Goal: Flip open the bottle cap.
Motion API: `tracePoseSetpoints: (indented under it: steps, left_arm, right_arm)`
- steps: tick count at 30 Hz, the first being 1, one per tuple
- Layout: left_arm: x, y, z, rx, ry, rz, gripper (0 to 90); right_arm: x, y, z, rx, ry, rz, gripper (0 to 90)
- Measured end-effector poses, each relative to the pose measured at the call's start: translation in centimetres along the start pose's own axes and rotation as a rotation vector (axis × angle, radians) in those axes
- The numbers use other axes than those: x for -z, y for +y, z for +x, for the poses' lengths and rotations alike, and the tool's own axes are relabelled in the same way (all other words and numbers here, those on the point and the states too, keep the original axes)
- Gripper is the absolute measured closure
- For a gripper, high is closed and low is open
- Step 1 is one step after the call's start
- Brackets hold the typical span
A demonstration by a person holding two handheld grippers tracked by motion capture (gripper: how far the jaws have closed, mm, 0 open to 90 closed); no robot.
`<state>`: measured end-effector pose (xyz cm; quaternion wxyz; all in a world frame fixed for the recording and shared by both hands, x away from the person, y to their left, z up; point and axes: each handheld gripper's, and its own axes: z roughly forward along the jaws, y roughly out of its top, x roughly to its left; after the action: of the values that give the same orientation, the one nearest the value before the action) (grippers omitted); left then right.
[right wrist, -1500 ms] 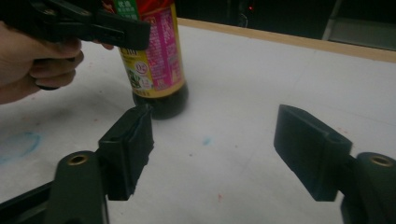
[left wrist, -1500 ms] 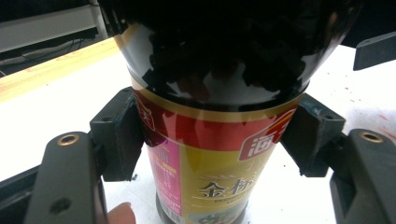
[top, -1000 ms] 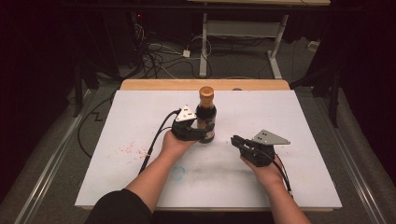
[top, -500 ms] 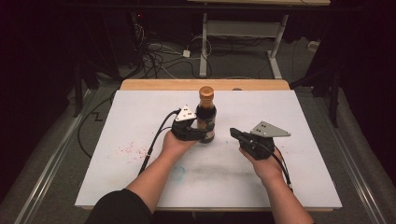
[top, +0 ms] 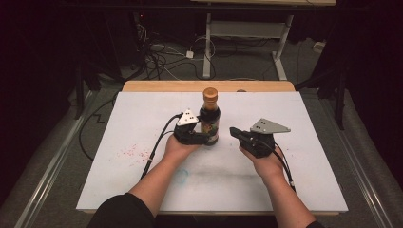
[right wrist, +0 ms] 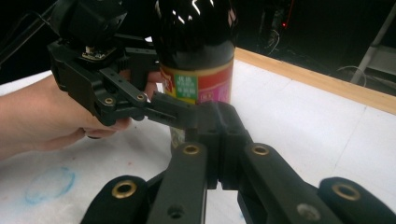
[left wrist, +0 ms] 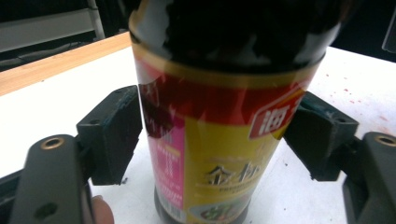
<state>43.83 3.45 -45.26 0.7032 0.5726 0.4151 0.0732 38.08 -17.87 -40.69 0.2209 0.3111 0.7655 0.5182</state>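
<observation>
Between left gripper point(left wrist: 210, 140) jaws: sauce bottle point(left wrist: 219, 116), unclamped.

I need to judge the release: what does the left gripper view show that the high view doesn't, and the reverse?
Left gripper view: the bottle's red and yellow label up close, with the left gripper's pads at its sides, seemingly just off it; the jaws have just been opening. High view: the bottle's orange cap, and the right gripper, shut and empty, to the bottle's right. Both: the bottle upright on the white table, between the left jaws.
</observation>
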Motion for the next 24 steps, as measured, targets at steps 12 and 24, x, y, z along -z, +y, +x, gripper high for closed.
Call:
tracePoseSetpoints:
  steps: [12,24]
  left_arm:
    - [-0.1,-0.2,-0.3,-0.045,0.01,0.008,28.9]
    - [-0.1,-0.2,-0.2,-0.046,0.006,0.01,28.5]
  right_arm:
    - [-1.0,2.5,0.3,0.016,0.026,-0.006,90.0]
    - [-0.9,5.3,0.2,0.037,0.019,-0.01,90.0]
